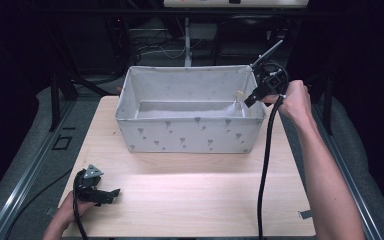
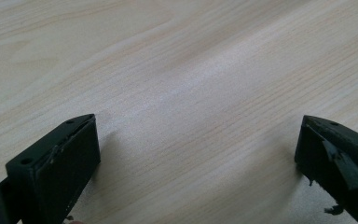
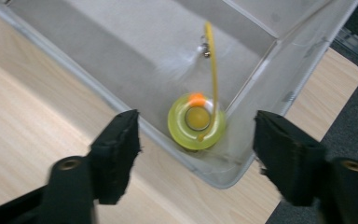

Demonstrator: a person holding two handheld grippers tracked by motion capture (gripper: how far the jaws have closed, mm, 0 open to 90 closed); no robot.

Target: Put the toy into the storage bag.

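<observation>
The right tool hangs with jaws spread wide, gripping nothing, above a yellow ring toy lying in the fabric bin at its 3 o'clock corner. The left tool, also wide open and empty, rests on the counter at 8 o'clock.

Table: pale wood-look top, fine straight grain, smooth with a soft sheen under the light.
Storage bin: soft grey cloth, matt, printed with small dark motifs; inner walls of the same cloth, the edges bound in a paler trim.
Cat toy: translucent yellow-green plastic ring, glossy, with an orange spot, a thin yellow wand, a small metal bell and wispy white feather.
Right tool: matt black jaws, rough and frayed at the edges.
Left tool: matt black jaws, scuffed.
</observation>
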